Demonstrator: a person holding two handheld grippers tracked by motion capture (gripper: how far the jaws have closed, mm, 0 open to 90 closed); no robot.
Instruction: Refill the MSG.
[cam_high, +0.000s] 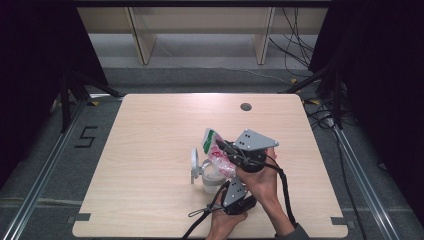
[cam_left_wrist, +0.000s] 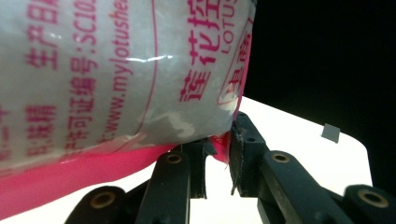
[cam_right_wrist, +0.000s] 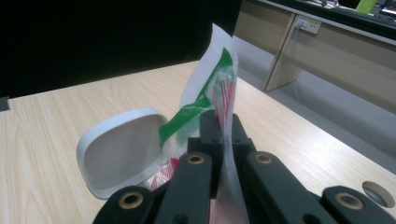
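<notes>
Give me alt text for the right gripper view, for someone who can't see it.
The right claw is clamped shut on the edge of a clear plastic bag with a green strip and red print, holding it upright. Behind it a white container with its lid flipped open stands on a pale wooden table.

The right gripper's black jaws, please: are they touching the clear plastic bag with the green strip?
Touching: the right gripper view shows the right gripper clamped shut on the bag.

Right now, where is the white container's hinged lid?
In the high view the lid stands open just left of the plastic bag, near the table's middle; the right gripper view shows it left of the jaws.
</notes>
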